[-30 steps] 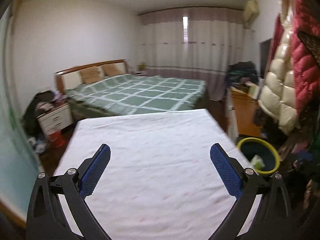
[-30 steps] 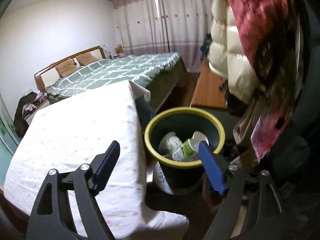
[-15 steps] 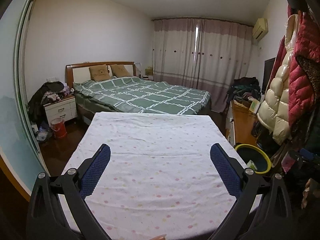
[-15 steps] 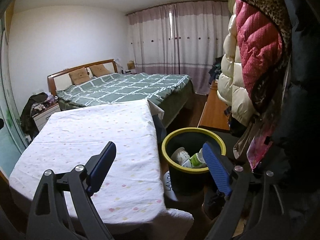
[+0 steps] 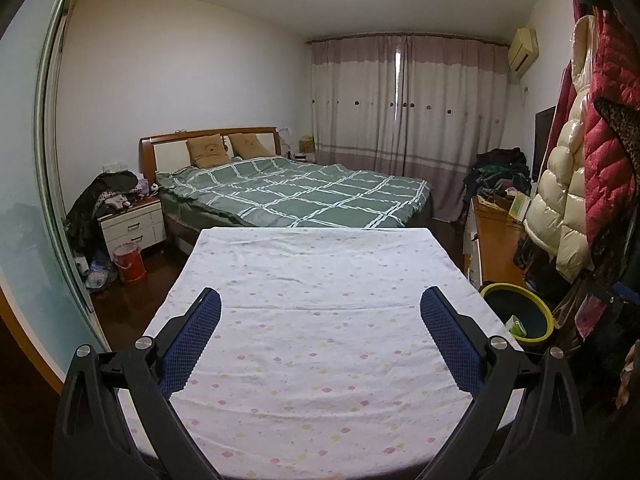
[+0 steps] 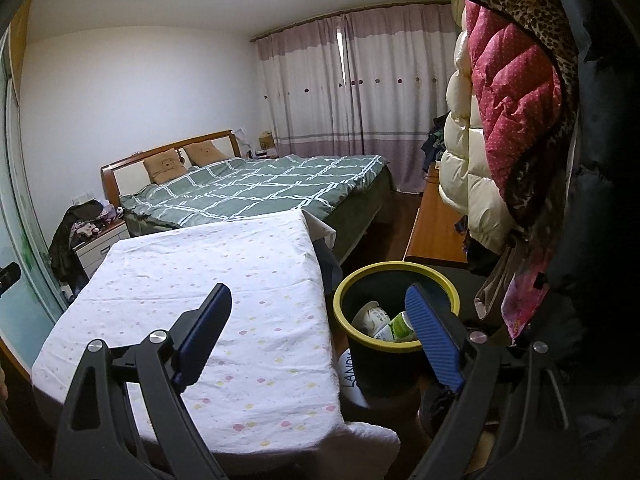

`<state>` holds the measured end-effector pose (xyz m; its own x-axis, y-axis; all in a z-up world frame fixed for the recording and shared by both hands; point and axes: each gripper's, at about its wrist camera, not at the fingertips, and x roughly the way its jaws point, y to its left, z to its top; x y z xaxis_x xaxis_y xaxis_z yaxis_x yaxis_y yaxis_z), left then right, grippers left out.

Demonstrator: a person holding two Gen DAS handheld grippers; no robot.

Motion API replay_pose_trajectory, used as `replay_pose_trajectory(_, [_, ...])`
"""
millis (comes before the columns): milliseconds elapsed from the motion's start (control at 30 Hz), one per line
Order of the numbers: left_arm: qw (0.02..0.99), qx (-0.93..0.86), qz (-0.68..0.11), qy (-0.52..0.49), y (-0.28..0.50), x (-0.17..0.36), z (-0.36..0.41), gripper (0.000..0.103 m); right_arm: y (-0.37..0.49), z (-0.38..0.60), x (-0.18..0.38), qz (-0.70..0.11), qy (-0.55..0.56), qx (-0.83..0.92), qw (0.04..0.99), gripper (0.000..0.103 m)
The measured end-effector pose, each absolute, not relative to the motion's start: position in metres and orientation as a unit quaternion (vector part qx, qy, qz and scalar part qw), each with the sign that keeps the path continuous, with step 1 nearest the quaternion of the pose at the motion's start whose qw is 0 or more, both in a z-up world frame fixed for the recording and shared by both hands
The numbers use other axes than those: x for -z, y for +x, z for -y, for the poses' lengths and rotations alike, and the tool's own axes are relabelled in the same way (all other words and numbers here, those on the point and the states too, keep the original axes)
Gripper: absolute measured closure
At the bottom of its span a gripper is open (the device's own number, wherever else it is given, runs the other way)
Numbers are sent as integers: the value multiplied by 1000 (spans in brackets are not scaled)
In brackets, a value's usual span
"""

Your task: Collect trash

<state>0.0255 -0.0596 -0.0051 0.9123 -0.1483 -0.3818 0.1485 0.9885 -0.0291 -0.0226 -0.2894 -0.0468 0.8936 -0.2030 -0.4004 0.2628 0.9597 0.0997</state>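
Note:
A dark trash bin with a yellow rim (image 6: 394, 269) stands on the floor just right of the table. Inside it lie a white cup (image 6: 372, 314) and a green-and-white bottle (image 6: 400, 326). My right gripper (image 6: 320, 312) hangs open above the table's right edge. Its right finger overlaps the bin's near rim, and nothing is between its pads. The left gripper (image 5: 320, 332) is open and empty over the table with the white dotted cloth (image 5: 320, 280). From there the bin (image 5: 516, 312) shows at the lower right.
A bed with a green checked cover (image 5: 304, 196) stands behind the table. A nightstand (image 5: 132, 228) and a red bucket (image 5: 129, 262) are at the left. Padded coats (image 6: 508, 120) hang at the right over a wooden bench (image 6: 434, 232).
Both grippers have drawn back and tilted up, so more of the room and ceiling shows. In the right wrist view the bin has become smaller and farther off. The jaws stay wide apart.

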Motion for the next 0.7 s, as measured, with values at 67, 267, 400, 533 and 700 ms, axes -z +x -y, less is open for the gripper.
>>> replay_pose_trajectory(67, [978, 75, -197, 0, 28, 5, 59, 5, -22, 290, 47, -197, 77, 121, 970, 19])
replay_pose_trajectory(267, [977, 77, -201, 3, 31, 7, 62, 5, -21, 290, 48, -200, 79, 118, 969, 19])
replay_pose_trajectory(400, [976, 79, -203, 3, 32, 7, 64, 5, -21, 291, 48, -200, 80, 118, 969, 19])
replay_pose_trajectory(533, [976, 77, -203, 4, 32, 8, 62, 5, -20, 291, 49, -201, 80, 117, 969, 19])
replay_pose_trajectory(700, [976, 77, -206, 2, 33, 9, 61, 5, -18, 289, 51, -204, 80, 116, 969, 18])
